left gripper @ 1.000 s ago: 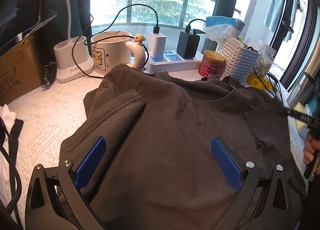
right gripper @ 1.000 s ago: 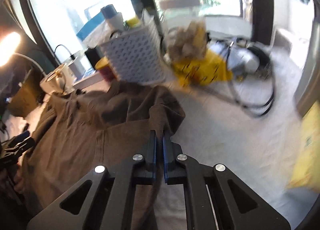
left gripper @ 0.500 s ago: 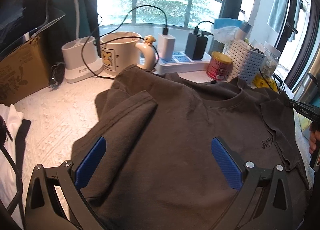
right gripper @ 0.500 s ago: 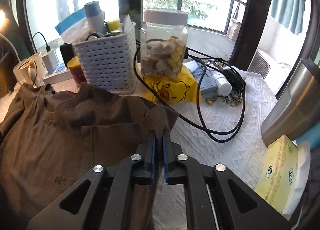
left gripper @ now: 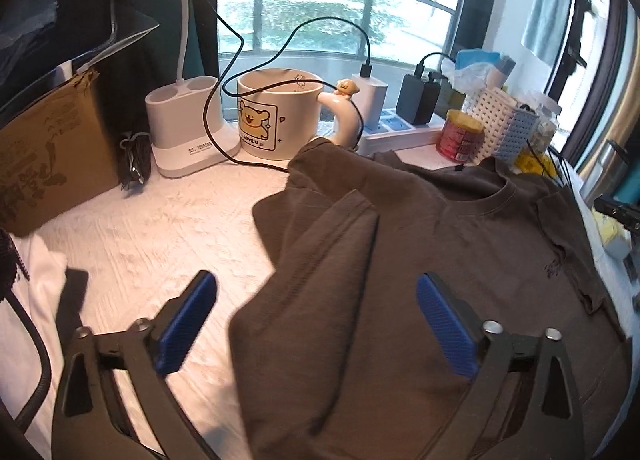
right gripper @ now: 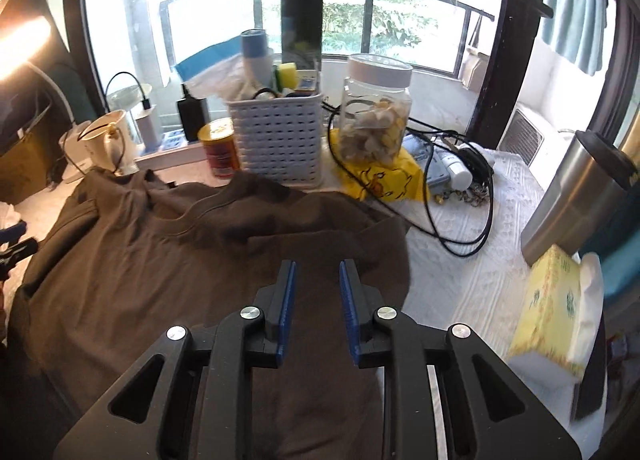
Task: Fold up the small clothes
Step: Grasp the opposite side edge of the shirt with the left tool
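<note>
While the dark brown T-shirt (left gripper: 440, 260) lies spread on the white textured table cover (left gripper: 152, 236), just in front of the bear mug (left gripper: 276, 116), we see our left gripper (left gripper: 316, 300) wide apart and beginning to close, straddling the shirt's folded-in left sleeve without its blue pads (left gripper: 188, 316) pressing cloth. Farther right of the mug, our right gripper (right gripper: 316, 280) is opening over the shirt's other folded sleeve, gripping nothing, with the white basket (right gripper: 276, 136) and jar (right gripper: 376, 116) behind it.
</note>
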A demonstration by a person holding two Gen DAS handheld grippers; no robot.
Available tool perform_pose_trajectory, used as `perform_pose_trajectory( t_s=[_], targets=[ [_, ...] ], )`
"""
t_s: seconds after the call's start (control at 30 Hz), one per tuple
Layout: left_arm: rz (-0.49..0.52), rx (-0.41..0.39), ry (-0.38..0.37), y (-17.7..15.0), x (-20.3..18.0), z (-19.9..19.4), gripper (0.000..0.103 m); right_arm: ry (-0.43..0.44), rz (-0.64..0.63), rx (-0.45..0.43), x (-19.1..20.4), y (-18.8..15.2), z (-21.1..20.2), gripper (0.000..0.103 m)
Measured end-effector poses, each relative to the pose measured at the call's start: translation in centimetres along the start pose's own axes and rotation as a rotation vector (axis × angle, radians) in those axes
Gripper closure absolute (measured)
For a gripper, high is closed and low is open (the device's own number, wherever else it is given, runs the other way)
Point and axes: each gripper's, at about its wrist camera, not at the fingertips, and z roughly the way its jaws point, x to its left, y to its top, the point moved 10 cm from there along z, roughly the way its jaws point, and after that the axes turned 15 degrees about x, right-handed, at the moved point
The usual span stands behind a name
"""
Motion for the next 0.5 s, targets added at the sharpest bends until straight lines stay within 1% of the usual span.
perform_pose_trajectory(
  t_s=[0.03,0.1,0.17,0.2,0.27,0.3,0.33,0.4,0.43,0.47,0.5],
  targets=[
    [0.018,0.009,-0.004,0.1,0.2,0.3,0.008,0.003,0.005,0.002,0.3,-0.3,-0.1,0.079],
    [0.044,0.026,-0.023,0.1,0.6,1.1,0.012,0.006,0.015,0.008,0.9,-0.9,-0.3,0.079],
    [0.043,0.054,-0.054,0.0,1.1,2.0,0.026,0.009,0.024,0.014,1.5,-1.5,-0.3,0.079],
    [0.04,0.067,-0.066,-0.1,1.3,2.5,0.031,0.012,0.025,0.019,1.8,-1.8,-0.3,0.079],
    [0.047,0.102,-0.093,-0.6,1.5,3.3,0.049,0.013,0.022,0.029,2.4,-2.3,-0.3,0.079],
    [0.052,0.12,-0.107,-0.9,1.4,3.7,0.054,0.012,0.019,0.032,2.6,-2.5,-0.3,0.079],
    [0.053,0.127,-0.116,-1.2,1.4,3.8,0.062,0.011,0.017,0.036,2.8,-2.7,-0.3,0.079],
    [0.054,0.115,-0.135,-1.5,1.3,3.4,0.072,0.011,0.013,0.038,3.1,-2.9,-0.4,0.079],
    [0.053,0.111,-0.15,-1.6,1.2,3.2,0.081,0.011,0.011,0.038,3.2,-2.9,-0.4,0.079],
    [0.046,0.102,-0.158,-1.7,1.2,2.9,0.085,0.011,0.01,0.037,3.3,-2.9,-0.5,0.079],
    [0.037,0.093,-0.156,-1.7,1.3,2.7,0.086,0.012,0.008,0.036,3.5,-2.9,-0.6,0.079]
  ],
)
